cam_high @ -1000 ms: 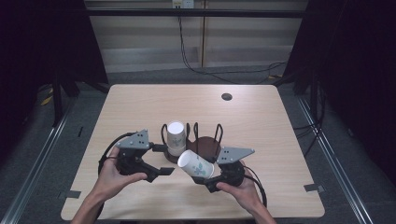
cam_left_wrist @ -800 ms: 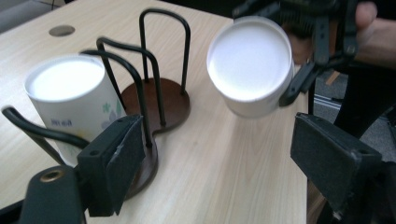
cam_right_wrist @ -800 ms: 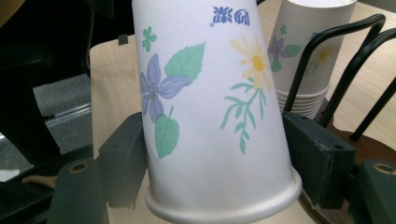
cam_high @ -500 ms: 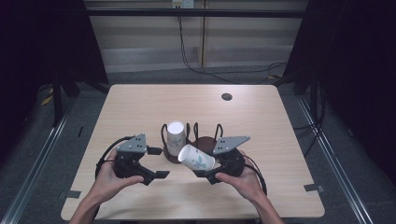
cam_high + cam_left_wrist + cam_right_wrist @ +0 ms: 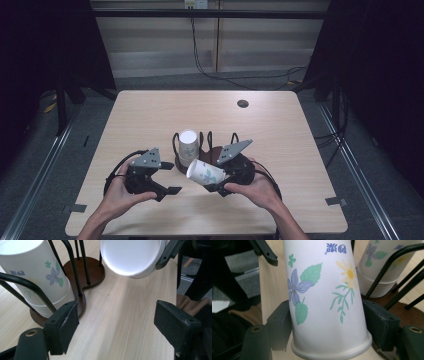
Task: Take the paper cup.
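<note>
White paper cup (image 5: pixel 324 302): blue flower, yellow daisy, green leaves. Dark-brown holder base (image 5: pixel 93 271), black wires. Light-wood table (image 5: pixel 150 115).

On the bench (image 5: pixel 150 115), near the centre, stands a dark holder (image 5: pixel 207 150) with black wire loops. A stack of paper cups (image 5: pixel 188 146) sits upside down in its 9 o'clock part. At 5 o'clock of the stack, the right tongs (image 5: pixel 212 181) grip a flowered paper cup (image 5: pixel 204 172), tilted, base toward 10 o'clock. The left tongs (image 5: pixel 170 177), at 7 o'clock of the holder, are spread with nothing between them. A small dark disc (image 5: pixel 243 103) lies at 1 o'clock.

Cup stack (image 5: pixel 188 146) in holder (image 5: pixel 210 150), table (image 5: pixel 150 115) centre; tilted cup (image 5: pixel 204 172) just in front.
</note>
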`<state>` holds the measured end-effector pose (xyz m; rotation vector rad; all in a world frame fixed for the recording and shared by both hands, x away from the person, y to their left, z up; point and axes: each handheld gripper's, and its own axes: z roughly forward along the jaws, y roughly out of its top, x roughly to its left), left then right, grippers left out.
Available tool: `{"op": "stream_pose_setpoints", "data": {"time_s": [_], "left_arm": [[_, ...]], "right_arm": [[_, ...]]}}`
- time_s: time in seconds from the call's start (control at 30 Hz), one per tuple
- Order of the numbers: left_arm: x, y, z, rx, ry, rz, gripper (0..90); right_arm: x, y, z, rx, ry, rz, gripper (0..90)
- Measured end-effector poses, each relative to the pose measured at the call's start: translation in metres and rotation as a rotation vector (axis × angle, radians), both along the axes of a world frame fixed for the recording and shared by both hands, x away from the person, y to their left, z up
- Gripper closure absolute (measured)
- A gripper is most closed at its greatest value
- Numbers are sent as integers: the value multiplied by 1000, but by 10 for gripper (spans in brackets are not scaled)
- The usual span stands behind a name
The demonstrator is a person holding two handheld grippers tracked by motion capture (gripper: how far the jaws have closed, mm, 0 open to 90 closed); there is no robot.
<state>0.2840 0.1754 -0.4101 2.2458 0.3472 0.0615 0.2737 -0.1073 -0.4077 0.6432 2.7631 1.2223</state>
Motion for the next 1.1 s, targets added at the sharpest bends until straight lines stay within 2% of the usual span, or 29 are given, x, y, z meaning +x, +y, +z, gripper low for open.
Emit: {"op": "stream_pose_setpoints", "data": {"time_s": [0.13,0.2,0.37,0.47,0.57,0.63,0.8,0.9,1.0,1.1], "left_arm": [[-1,-1,-1,15,6,-16,201],[-1,-2,-1,9,16,-28,207],[0,-3,-2,19,4,-32,221],[-2,-5,-3,12,7,-45,220],[-1,-6,-4,-7,45,-82,227],[-1,-7,-5,7,23,-70,244],[-1,-10,-8,17,26,-82,231],[-2,-12,-9,30,25,-94,230],[-4,-14,-10,46,12,-103,230],[-5,-18,-13,56,16,-101,230]], "right_arm": [[1,2,-2,-10,20,18,288],[2,4,-5,-38,33,32,291],[3,8,-11,-117,71,53,292],[4,10,-12,-140,76,60,294],[5,12,-12,-150,80,71,299],[5,15,-13,-165,93,79,301],[4,21,-15,-215,102,105,304],[4,24,-17,-248,116,99,307],[4,25,-17,-251,114,105,307],[2,26,-17,-251,115,106,306]]}}
